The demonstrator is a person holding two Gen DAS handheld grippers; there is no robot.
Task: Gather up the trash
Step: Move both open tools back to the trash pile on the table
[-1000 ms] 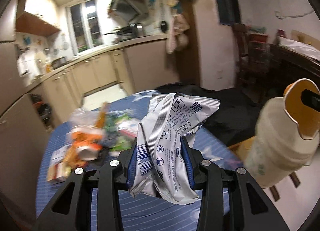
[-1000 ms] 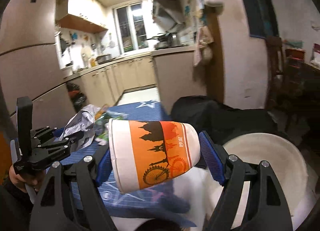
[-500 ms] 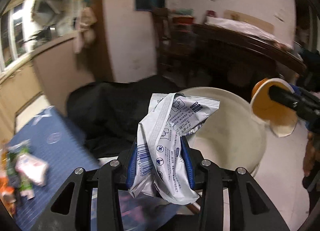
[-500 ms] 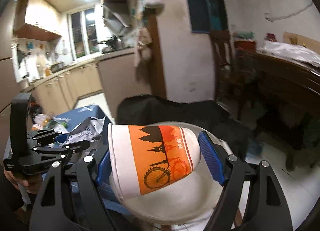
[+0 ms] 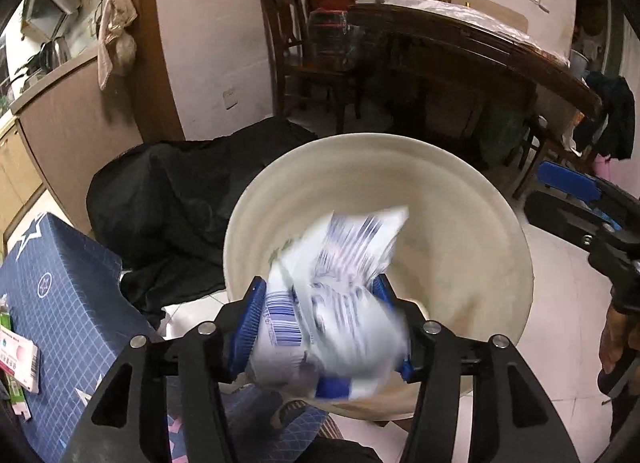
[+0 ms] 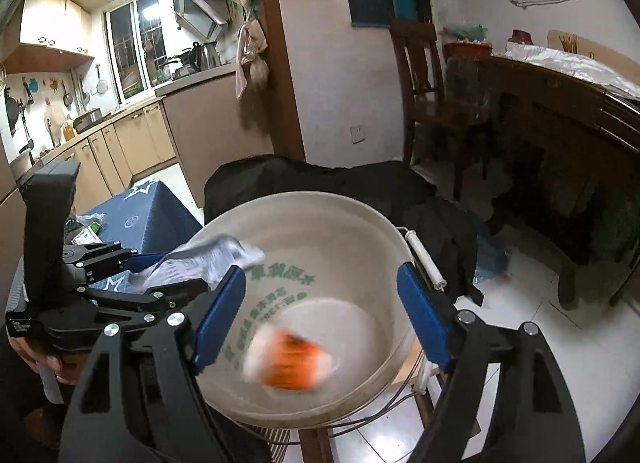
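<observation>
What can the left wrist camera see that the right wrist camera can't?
Only the left wrist view shows the wrapper's barcode up close, between the left gripper's opening jaws. Only the right wrist view shows the orange cup, blurred, down inside the bucket, and the kitchen window. Both show the white bucket, the crumpled wrapper, the blue tablecloth and the open, empty right gripper.

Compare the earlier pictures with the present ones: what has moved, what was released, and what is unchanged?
Both grippers swung from the table to above the bucket. The right gripper let go of the orange cup, now falling inside. The left gripper is opening; the wrapper is still between its jaws. The bucket stayed put.
</observation>
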